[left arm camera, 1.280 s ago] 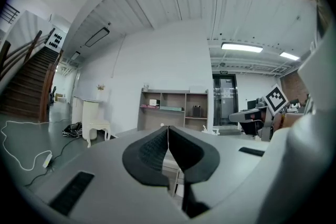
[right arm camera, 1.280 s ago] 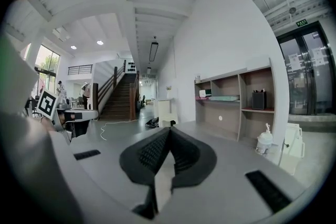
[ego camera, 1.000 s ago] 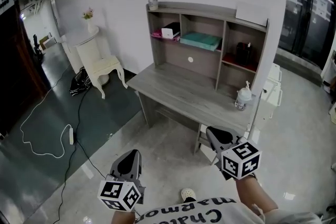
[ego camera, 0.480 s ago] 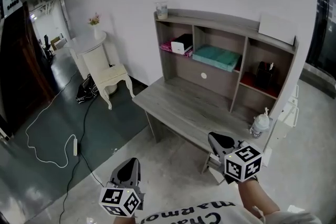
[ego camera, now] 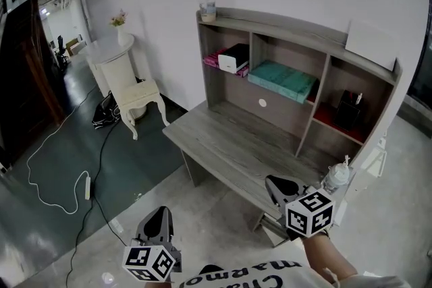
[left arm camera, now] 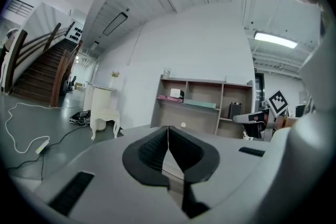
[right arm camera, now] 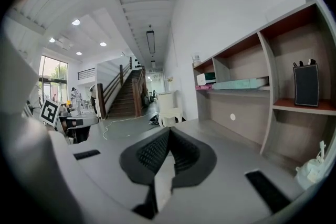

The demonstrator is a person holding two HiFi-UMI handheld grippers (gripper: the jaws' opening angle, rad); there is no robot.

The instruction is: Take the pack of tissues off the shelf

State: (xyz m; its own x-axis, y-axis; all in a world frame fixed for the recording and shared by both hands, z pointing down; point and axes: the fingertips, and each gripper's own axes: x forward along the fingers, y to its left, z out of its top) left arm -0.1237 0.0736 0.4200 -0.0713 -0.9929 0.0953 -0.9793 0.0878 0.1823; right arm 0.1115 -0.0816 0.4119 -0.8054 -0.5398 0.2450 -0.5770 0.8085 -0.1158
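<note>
Left hand-held gripper (ego camera: 160,214): held low, well short of the worktop; jaws clenched pad against pad, nothing seen between them.

Right hand-held gripper (ego camera: 277,184): held by the near edge of the worktop (ego camera: 223,138); jaws likewise clenched together on nothing.

Pump bottle (ego camera: 335,177): stood upright on the worktop at its right end, near the right hand-held gripper.

Shelf (ego camera: 290,27): set on the back of the worktop against the white wall, divided into three open compartments.

Pack of tissues (ego camera: 282,79): teal, flat, laid in the middle compartment of the shelf, well apart from both hand-held grippers.

White box (ego camera: 231,63): placed on a pink item in the left compartment.

Black holder (ego camera: 351,108): stood in the right compartment, on a red base.

Glass cup (ego camera: 208,9): placed on top of the shelf at its left end.

White sheet (ego camera: 371,45): laid on top of the shelf at its right end.

White stool (ego camera: 138,96): found on the floor to the left of the worktop, beside a white stand bearing a vase of flowers (ego camera: 120,18).

White cable (ego camera: 50,168): trailed across the dark floor at the far left.
</note>
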